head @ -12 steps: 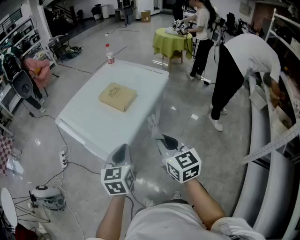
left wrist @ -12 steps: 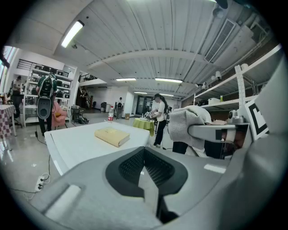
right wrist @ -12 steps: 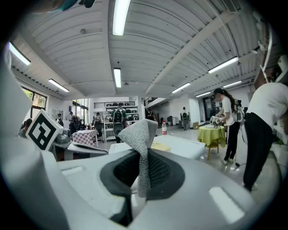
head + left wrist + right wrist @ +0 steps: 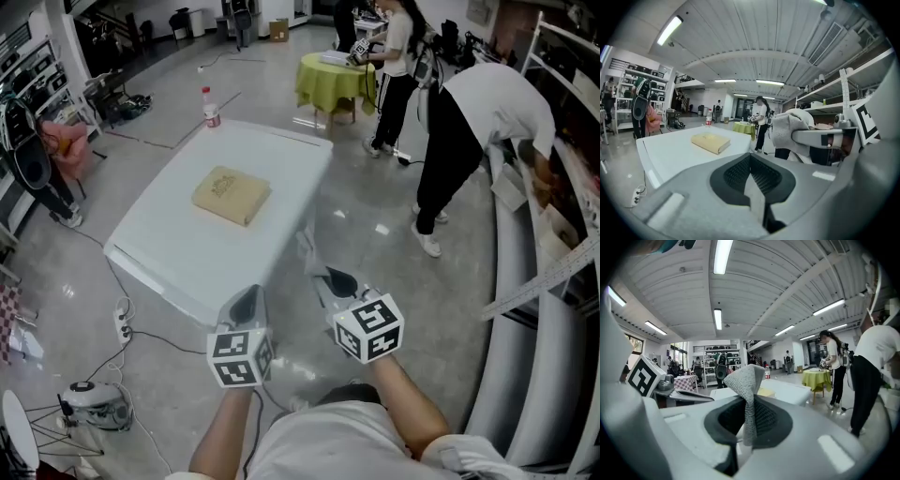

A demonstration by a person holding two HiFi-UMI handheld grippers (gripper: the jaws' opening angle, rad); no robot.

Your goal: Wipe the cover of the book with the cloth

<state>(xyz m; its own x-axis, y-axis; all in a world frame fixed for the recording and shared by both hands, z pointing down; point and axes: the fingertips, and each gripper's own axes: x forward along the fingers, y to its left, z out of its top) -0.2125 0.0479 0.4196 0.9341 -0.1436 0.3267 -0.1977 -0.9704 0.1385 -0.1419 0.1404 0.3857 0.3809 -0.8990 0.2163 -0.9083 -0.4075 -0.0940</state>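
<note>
The jaws of the right gripper [image 4: 749,430] pinch a soft, limp grey cloth [image 4: 746,380] by a bunched fold, while the left gripper [image 4: 757,199] is clenched on nothing. The book [image 4: 232,195] lies flat on the white table [image 4: 178,258], well ahead of both. It looks stiff and light, and would likely slide under wiping unless steadied at an edge.

Seen from above, the left forearm [image 4: 223,433] and right forearm [image 4: 409,401] reach forward side by side, low before the body. The left gripper [image 4: 246,302] points ahead, jaws pressed together on nothing. The right gripper [image 4: 326,281] pinches a grey cloth [image 4: 746,380] between closed jaws.
</note>
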